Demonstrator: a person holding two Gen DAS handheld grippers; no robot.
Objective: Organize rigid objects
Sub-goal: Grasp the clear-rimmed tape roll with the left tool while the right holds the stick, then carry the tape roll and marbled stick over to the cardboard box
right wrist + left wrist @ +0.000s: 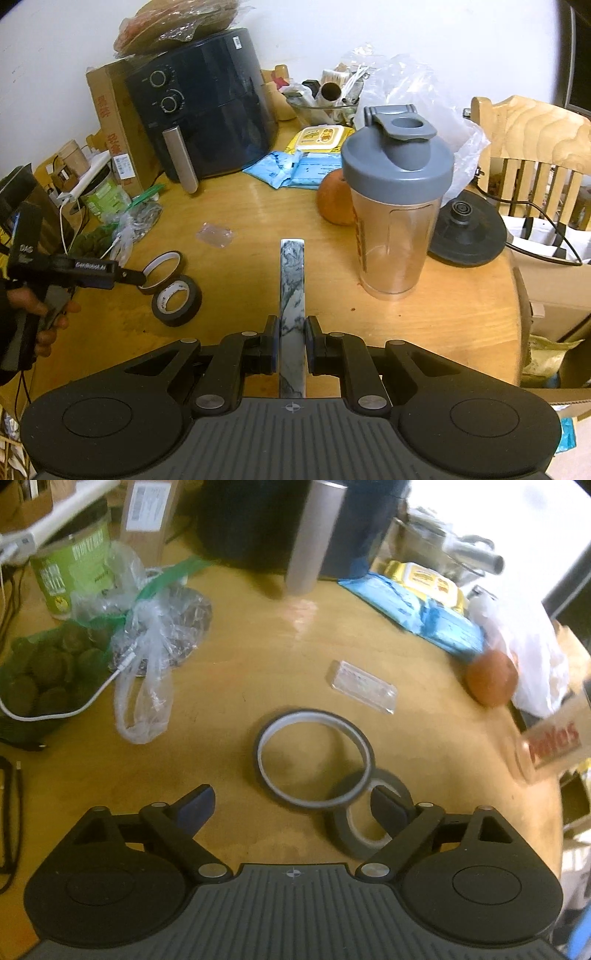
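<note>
Tape rolls: two rolls lie flat on the wooden table point(258, 672), near its front left area as the right wrist view shows it.
Thin tape roll point(314, 757): wide ring with a pale inner liner; its near edge rests on top of the thick tape roll.
Thick tape roll point(364, 814): smaller in diameter, dark grey; partly under the thin roll's rim.
Left gripper point(295, 805): fingers spread wide, nothing between the pads; it points steeply down at the table just in front of the rolls.
Left gripper, right finger point(388, 805): its tip sits over the thick roll's opening; contact cannot be told.
Left gripper, side view: in the right wrist view the tool point(125, 277) reaches over the thin roll, with a hand point(40, 306) on its handle.
Right gripper point(292, 343): fingers pressed onto a marbled flat bar point(292, 280), which projects straight forward above the table.
Shaker bottle point(397, 199): clear cup with a grey flip lid, upright, to the right of the bar's tip.
Orange point(334, 201): just behind and left of the bottle.
Clear plastic packet point(364, 691): flat on the table beyond the thin roll, apart from it.
Air fryer point(207, 110): dark body at the table's rear, with a metal handle.
Blue pouches point(417, 607): rear right in the left wrist view, a yellow wipes pack point(424, 581) on top.
Left side clutter: green tin point(74, 572), crumpled plastic bags point(155, 627), white cable point(74, 709).
</note>
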